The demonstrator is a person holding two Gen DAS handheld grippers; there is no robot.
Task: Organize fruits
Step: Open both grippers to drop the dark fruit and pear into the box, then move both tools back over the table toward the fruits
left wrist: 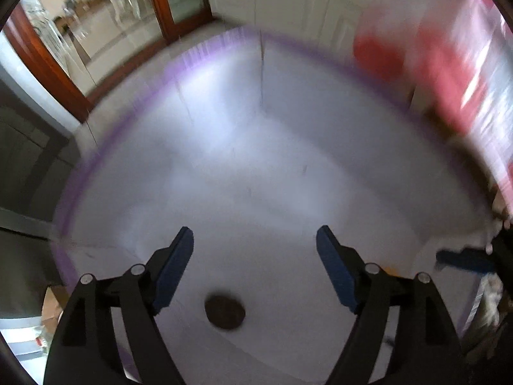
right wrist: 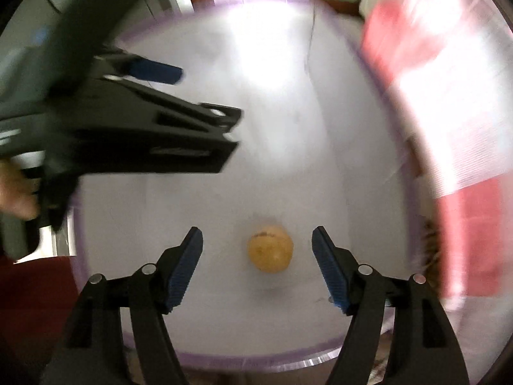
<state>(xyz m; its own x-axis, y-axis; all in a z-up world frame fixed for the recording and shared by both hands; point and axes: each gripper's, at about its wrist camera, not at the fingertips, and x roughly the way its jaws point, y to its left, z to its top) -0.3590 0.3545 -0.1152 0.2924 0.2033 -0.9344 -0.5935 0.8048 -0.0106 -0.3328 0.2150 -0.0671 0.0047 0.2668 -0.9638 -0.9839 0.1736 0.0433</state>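
At the far left of my right-hand view, my left hand (right wrist: pixel 16 192) grips the dark body of the left gripper (right wrist: pixel 179 73), which reaches across the upper left of the white table (right wrist: pixel 272 128); one blue pad (right wrist: pixel 157 70) shows clearly there. Seen from its own camera, the left gripper (left wrist: pixel 255 240) has its fingers spread well apart with nothing between the pads. Below the gap, close to the bottom of that view, a dark round fruit (left wrist: pixel 225 312) lies on the white table (left wrist: pixel 256 160), free of both fingers. The table is round with a purple rim (left wrist: pixel 96 157), and everything is blurred. Moving right, my right gripper (right wrist: pixel 257 239) also has its fingers wide apart, pointing steeply down. A yellowish round fruit (right wrist: pixel 271 248) sits on the tabletop in the gap, nearer the right pad (right wrist: pixel 330 272), and touches neither pad. Further right, beyond the table edge, a smeared red and white shape (right wrist: pixel 449 112) fills the side of the view; I cannot tell what it is.
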